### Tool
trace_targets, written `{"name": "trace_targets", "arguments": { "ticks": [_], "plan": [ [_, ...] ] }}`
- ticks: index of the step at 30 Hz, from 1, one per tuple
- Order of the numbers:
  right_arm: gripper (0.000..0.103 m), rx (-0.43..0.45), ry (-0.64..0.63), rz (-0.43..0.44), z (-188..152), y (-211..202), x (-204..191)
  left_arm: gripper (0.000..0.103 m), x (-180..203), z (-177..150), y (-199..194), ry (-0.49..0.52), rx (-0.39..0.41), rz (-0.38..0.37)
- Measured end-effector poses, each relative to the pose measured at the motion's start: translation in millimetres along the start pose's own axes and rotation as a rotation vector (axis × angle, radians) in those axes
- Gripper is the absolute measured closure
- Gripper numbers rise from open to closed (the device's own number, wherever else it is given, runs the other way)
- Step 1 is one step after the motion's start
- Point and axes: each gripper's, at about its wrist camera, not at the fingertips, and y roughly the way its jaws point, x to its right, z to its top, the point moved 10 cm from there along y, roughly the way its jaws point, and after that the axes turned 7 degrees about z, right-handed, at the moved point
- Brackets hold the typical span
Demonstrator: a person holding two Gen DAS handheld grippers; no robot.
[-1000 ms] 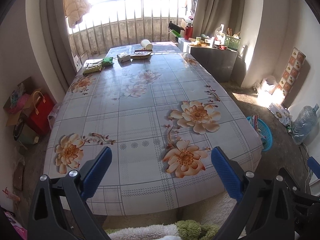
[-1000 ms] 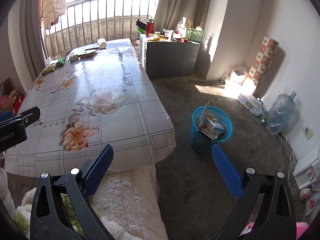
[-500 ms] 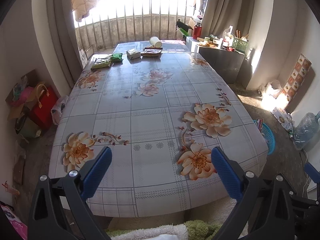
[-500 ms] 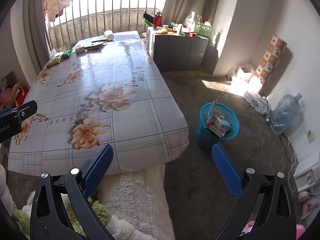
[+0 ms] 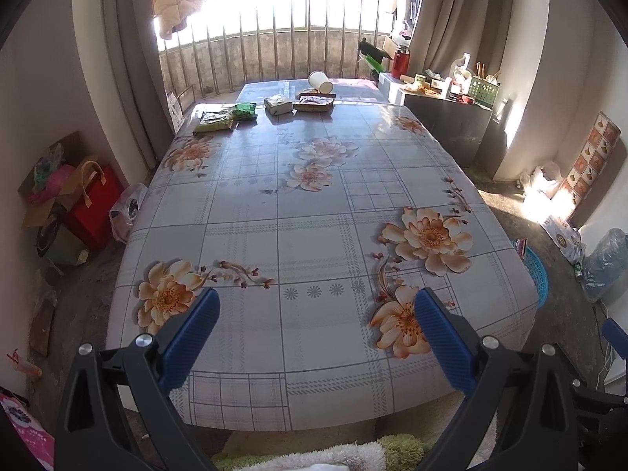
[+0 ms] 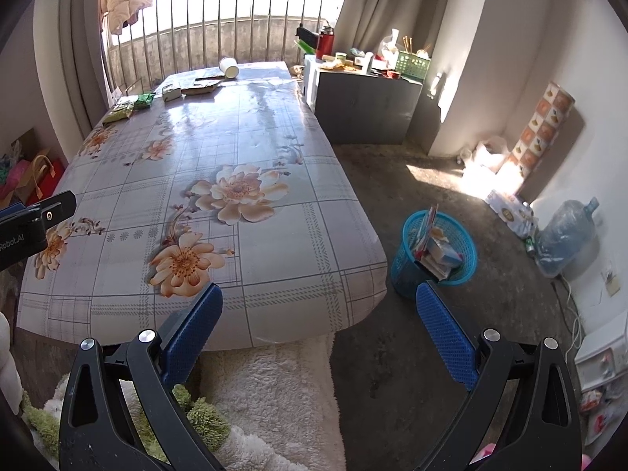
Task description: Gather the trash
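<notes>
Trash lies at the far end of the long floral table (image 5: 314, 235): a tipped white paper cup (image 5: 320, 81), a brown wrapper (image 5: 314, 103), a small pale packet (image 5: 278, 104), a green packet (image 5: 245, 111) and a yellow-green bag (image 5: 214, 121). The same cup (image 6: 229, 67) and green packets (image 6: 127, 108) show in the right wrist view. A blue mesh bin (image 6: 437, 253) with rubbish in it stands on the floor right of the table. My left gripper (image 5: 316, 337) is open over the near table edge, holding nothing. My right gripper (image 6: 318, 337) is open and holds nothing, near the table's front right corner.
A grey cabinet (image 6: 365, 108) with clutter on top stands right of the table's far end. A water jug (image 6: 565, 237) and boxes lie by the right wall. Red bags (image 5: 92, 204) sit on the floor at left. A fluffy white rug (image 6: 274, 392) lies below the grippers.
Both grippers have moved forward and a little higher toward the table; the far trash looks nearer. Both stay open with nothing in them.
</notes>
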Motion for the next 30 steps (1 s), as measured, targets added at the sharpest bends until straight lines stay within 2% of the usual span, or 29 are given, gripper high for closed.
{"name": "trace_targets", "arguments": {
  "ticks": [12,30],
  "plan": [
    [0.008,0.024,-0.034,0.034,2,-5,-19,0.006,-19,-8,-15,-0.017,0.024,0.024],
    [0.008,0.050,-0.028,0.027,-1,-16,-22,0.006,-16,-11,-25,-0.009,0.040,-0.008]
  ]
}}
